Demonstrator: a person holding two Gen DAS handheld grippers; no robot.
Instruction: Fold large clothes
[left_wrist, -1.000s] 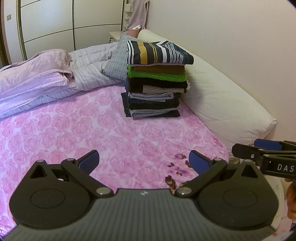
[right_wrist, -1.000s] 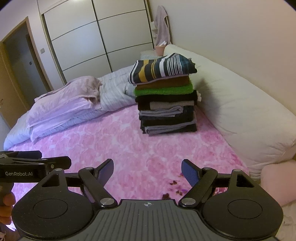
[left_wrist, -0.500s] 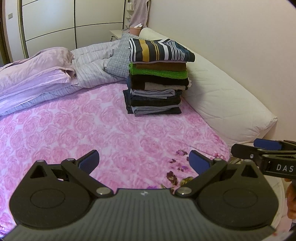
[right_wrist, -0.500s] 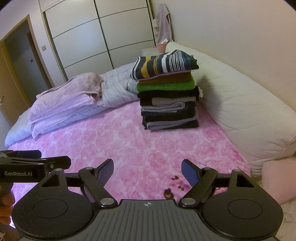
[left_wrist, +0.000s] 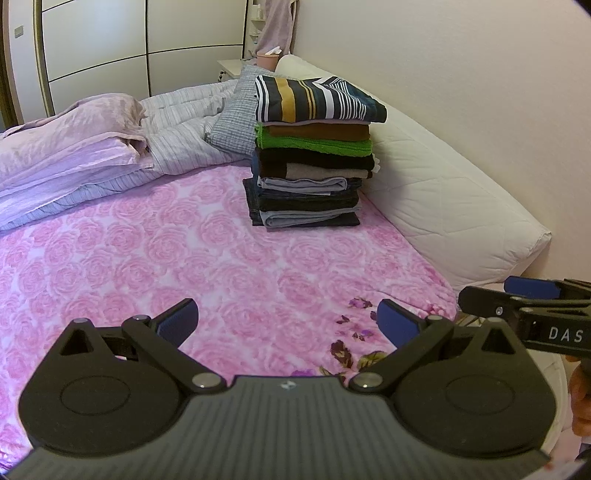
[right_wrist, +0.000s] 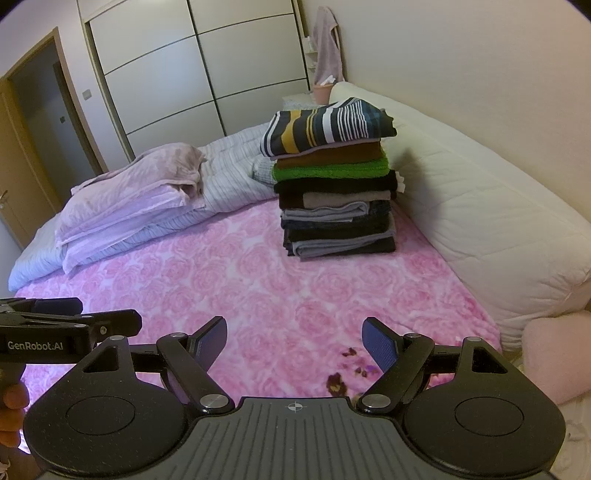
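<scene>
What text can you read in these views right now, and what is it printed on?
"DAS": white letters on the side of the right gripper, seen in the left wrist view; the word is cut off at the frame edge.
"GenRobot.AI": white letters on the side of the left gripper, seen in the right wrist view.
The small round marks on each gripper's ribbed body are symbols, not text.
No readable print on the stack of clothes or the bedding.
</scene>
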